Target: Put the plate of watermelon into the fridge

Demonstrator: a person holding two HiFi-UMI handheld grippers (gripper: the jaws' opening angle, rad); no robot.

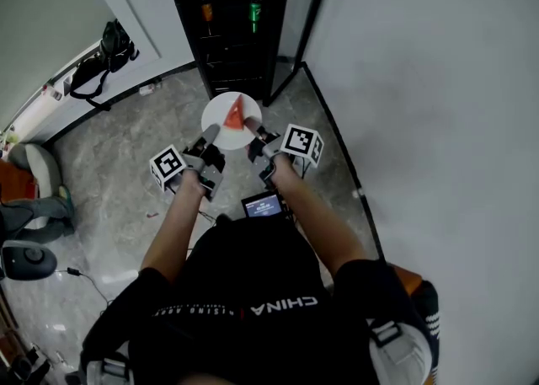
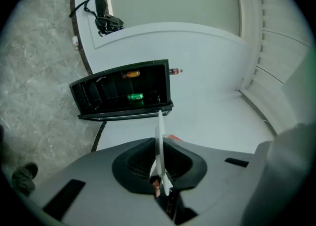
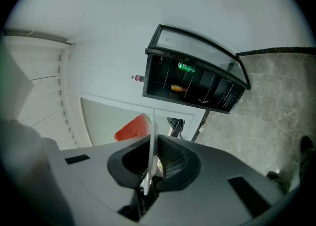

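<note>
Head view: left tool (image 1: 210,136) and right tool (image 1: 253,130) each pinch the plate (image 1: 221,114) at frame centre, below the open fridge (image 1: 232,21); uneven motion could tilt it, sliding the watermelon (image 1: 235,113) off.

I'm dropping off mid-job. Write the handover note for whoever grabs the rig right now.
Left tongs: shut on the plate, at its left rim.
Right tongs: shut on its right rim.
The plate, with the watermelon slice on it, is held between them in front of the fridge, not yet inside.
Done: plate picked up, fridge door open.
Left: set the plate on a free shelf, then open both tongs.
</note>
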